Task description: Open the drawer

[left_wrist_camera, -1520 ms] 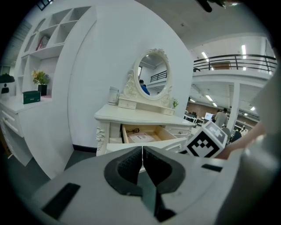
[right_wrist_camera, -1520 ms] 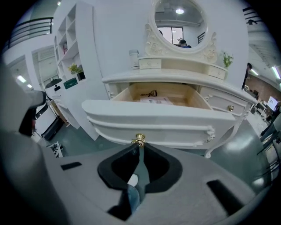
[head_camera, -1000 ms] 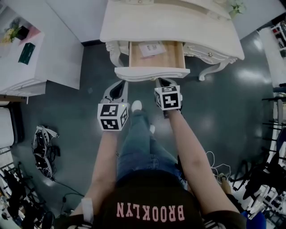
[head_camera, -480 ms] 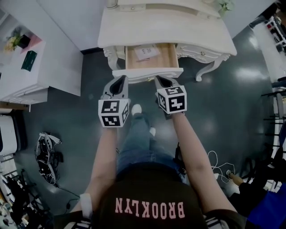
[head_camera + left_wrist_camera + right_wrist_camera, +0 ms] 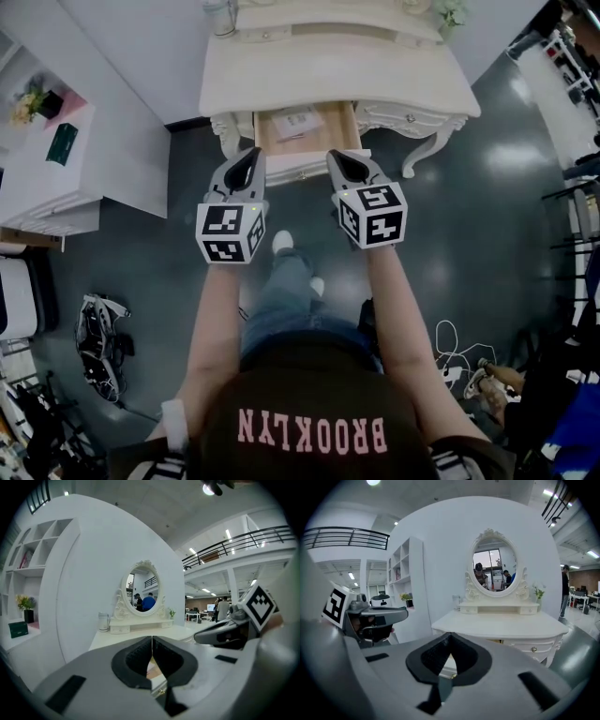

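Note:
The white dressing table [image 5: 375, 80] stands at the top of the head view, its middle drawer [image 5: 323, 131] pulled out with a sheet of paper [image 5: 292, 121] inside. My left gripper [image 5: 247, 167] and right gripper [image 5: 347, 164] hover side by side in front of the white drawer front [image 5: 298, 172], apart from it. Both are shut with nothing between the jaws. In the left gripper view the left gripper [image 5: 152, 641] points level at the oval mirror [image 5: 143, 590]. The right gripper [image 5: 450, 638] shows its jaws closed above the tabletop [image 5: 506, 625].
A white shelf unit [image 5: 94, 131] stands to the left of the table. A cup [image 5: 217, 14] and a small plant [image 5: 450, 13] sit at the table's back. Cables and gear [image 5: 101, 339] lie on the dark floor at left, more cables [image 5: 455, 352] at right.
Both grippers have risen from just below the drawer front and now stand level with it, pointing more level. The drawer stays open and both jaws stay closed.

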Available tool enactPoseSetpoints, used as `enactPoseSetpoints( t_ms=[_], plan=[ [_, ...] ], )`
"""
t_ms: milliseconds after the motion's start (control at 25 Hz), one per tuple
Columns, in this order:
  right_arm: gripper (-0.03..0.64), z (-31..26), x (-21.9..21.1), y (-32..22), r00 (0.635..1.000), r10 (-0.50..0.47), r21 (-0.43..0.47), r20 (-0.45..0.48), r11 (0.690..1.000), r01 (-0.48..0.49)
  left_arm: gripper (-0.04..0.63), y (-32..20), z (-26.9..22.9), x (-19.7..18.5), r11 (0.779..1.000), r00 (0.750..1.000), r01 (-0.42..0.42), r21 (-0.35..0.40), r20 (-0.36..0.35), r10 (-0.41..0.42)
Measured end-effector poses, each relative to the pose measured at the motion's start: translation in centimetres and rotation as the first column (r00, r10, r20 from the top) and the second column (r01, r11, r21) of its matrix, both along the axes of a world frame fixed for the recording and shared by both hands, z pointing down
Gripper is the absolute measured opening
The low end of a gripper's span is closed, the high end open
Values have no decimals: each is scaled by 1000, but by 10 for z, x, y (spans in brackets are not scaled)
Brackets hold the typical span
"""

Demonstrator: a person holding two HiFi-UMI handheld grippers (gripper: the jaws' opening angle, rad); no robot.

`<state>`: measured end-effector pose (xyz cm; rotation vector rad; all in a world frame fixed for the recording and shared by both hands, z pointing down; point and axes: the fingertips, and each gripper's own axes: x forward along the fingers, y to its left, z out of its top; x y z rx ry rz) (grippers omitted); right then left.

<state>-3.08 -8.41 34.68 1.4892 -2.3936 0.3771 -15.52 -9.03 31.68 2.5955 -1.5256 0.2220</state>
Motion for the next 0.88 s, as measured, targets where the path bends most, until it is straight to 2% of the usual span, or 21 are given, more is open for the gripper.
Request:
enactPoseSetpoints(
  t_ms=[80, 240, 320, 520, 640, 880],
  plan=[
    [-2, -13, 6, 2, 1000, 15, 28, 22, 999, -16, 5, -1, -8, 3, 1000, 1000, -8, 17, 2, 8],
    [-2, -40, 19, 4, 989, 51, 69, 140, 996, -61, 5, -3, -30, 5, 998, 999, -3, 63, -42, 5],
    [-3, -53, 25, 4, 985, 55, 108, 161, 992, -73, 5, -5, -38, 7, 996, 999, -3, 87, -50, 7],
    [-3, -86, 41, 8, 989, 61, 233, 133, 968, -92, 5, -9, -53, 12, 992, 1000, -6, 123, -25, 9],
    [-3, -103, 51, 7, 994, 93, 317, 49, 943, -104, 5, -14, -64, 11, 990, 1000, -2, 138, -25, 5],
    [-3, -125, 69, 10, 991, 135, 405, 1, 906, -123, 5, -21, -83, 8, 982, 999, 21, 189, -35, -15]
  ],
)
